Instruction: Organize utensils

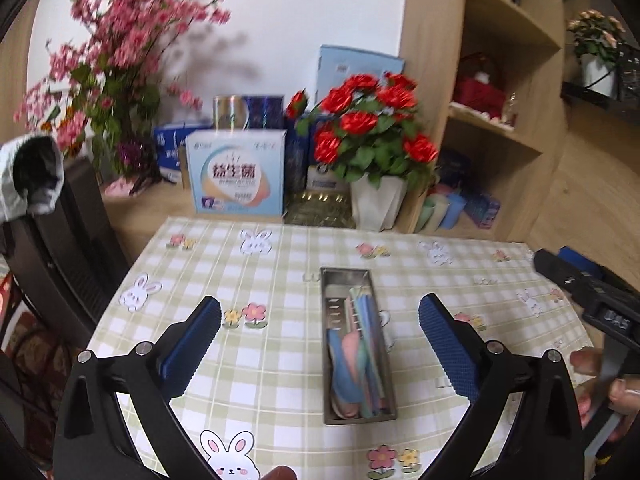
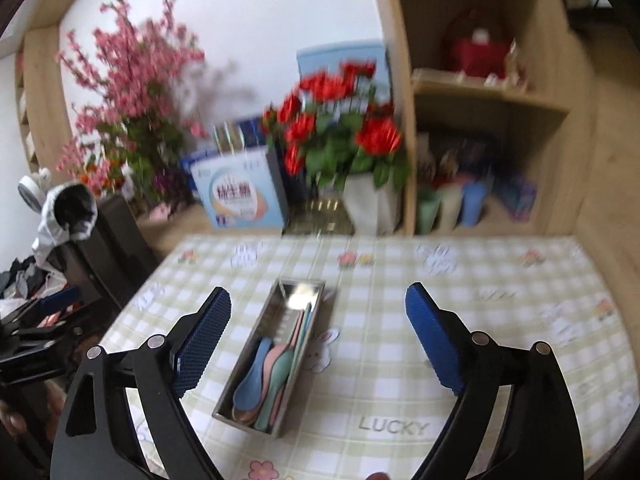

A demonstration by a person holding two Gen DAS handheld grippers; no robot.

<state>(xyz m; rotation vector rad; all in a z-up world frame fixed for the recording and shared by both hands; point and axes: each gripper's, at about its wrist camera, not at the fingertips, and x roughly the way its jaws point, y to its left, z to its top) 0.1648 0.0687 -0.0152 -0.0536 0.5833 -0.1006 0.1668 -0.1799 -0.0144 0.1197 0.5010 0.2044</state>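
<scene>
Left hand-held gripper (image 1: 320, 338) is spread wide, blue pads apart, nothing between them, held above the worktop (image 1: 280, 360). Right hand-held gripper (image 2: 318, 334) is equally wide and empty, also above the worktop (image 2: 400, 380). The worktop wears a green-and-white checked cloth with bunny and flower prints; the word LUCKY (image 2: 394, 426) is readable near the right gripper. A narrow stainless steel utensil tray (image 1: 357, 344) lies about mid-worktop, long side running away from the camera. In the left wrist view it sits between the two pads but lower down on the cloth, not touched. In the right wrist view the tray (image 2: 270, 356) lies angled, closer to the left finger than the right. Inside it are pastel plastic spoons (image 2: 264, 368), blue, pink and green, bowls toward the near end, handles pointing to the far end; some straight pastel sticks (image 1: 366, 320) lie alongside them, type unclear. All utensils seen are in the tray. The right gripper's black body (image 1: 588, 300) shows at the right edge of the left wrist view, with the person's fingers (image 1: 588, 360) on it. Beyond the worktop: a red rose pot (image 1: 372, 140), pink blossom branches (image 1: 120, 60), a light blue box with Chinese text (image 1: 236, 174), and wooden shelves (image 1: 504, 80). The right wrist view is motion-blurred.
</scene>
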